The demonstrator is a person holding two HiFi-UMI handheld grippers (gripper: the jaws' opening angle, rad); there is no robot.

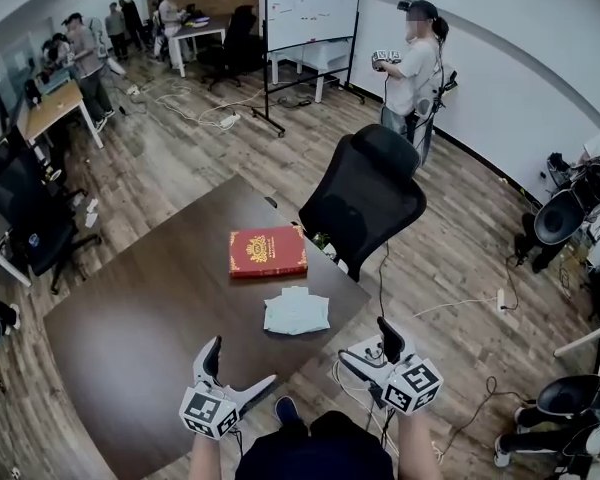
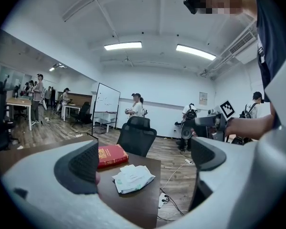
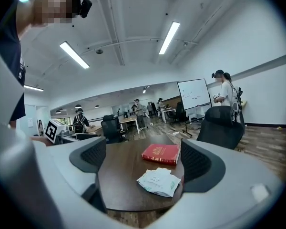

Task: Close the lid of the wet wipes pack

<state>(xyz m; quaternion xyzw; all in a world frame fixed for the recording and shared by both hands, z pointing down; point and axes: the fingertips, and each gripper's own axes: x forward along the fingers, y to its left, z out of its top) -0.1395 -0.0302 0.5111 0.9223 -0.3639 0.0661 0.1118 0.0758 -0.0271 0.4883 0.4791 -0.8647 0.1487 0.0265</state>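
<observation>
The wet wipes pack (image 1: 296,311), white with a little green print, lies flat on the dark brown table (image 1: 150,318) near its right front corner. From here I cannot tell how its lid stands. My left gripper (image 1: 238,366) is held open just in front of the table edge, short of the pack. My right gripper (image 1: 368,343) is open too, off the table's corner to the pack's right. The pack (image 2: 132,178) shows between the open jaws in the left gripper view, and the pack (image 3: 158,182) does so again in the right gripper view. Neither gripper touches it.
A red book (image 1: 267,251) lies just beyond the pack. A black office chair (image 1: 365,193) stands against the table's far right edge. Cables and a power strip (image 1: 500,300) lie on the wood floor at the right. Another person (image 1: 410,63) stands by a whiteboard (image 1: 312,6).
</observation>
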